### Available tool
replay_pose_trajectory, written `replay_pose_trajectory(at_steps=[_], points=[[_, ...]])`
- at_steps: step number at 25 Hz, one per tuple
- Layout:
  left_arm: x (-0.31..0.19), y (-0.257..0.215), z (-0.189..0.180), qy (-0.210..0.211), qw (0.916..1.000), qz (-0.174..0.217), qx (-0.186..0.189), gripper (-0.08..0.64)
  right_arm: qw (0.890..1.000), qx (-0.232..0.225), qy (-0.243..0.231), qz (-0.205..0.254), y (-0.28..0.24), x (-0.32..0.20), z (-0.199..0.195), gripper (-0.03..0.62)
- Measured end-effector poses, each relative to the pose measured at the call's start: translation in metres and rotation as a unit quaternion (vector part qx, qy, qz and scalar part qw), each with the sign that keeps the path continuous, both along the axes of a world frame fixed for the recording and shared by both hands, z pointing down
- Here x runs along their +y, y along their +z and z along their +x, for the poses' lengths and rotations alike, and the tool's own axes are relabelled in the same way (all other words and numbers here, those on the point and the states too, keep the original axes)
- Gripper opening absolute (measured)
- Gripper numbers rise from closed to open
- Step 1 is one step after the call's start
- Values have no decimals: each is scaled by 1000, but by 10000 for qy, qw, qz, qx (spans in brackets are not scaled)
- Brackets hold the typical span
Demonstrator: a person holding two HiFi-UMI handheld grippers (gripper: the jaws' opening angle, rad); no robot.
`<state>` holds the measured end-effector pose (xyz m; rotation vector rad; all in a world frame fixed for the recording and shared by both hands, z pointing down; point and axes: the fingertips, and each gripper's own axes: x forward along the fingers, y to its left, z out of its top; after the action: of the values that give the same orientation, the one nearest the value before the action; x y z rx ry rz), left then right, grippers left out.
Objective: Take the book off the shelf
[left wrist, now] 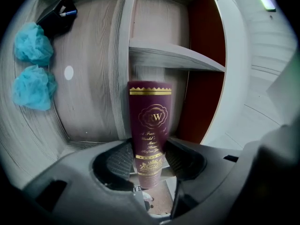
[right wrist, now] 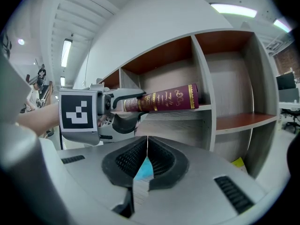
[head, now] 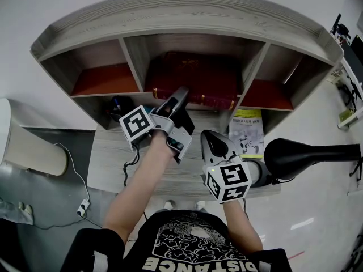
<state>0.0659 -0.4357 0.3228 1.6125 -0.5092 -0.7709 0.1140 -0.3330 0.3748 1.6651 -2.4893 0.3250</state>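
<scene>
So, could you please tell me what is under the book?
The book lies on a shelf board, and the left gripper clamps its near end. Anything between book and board is covered.

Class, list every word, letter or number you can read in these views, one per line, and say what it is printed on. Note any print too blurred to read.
"RW": gold monogram on the spine of the maroon book.
"DISTANCE": on the person's black T-shirt, upside down in the head view.
Gold script under the monogram: too blurred to read.
Yellow-green booklet: print too small to read.
</scene>
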Motion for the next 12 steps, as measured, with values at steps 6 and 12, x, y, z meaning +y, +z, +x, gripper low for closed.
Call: replay_pose_trajectory(at_steps=[6, 12], points=[[8, -1, -8, -182, 9996, 221, 68, 201, 9999, -21, 89, 110, -8, 6, -3, 17], [19, -4, -17, -130, 9990, 401, 160, 199, 9998, -19, 179, 126, -13, 14, -9, 17]])
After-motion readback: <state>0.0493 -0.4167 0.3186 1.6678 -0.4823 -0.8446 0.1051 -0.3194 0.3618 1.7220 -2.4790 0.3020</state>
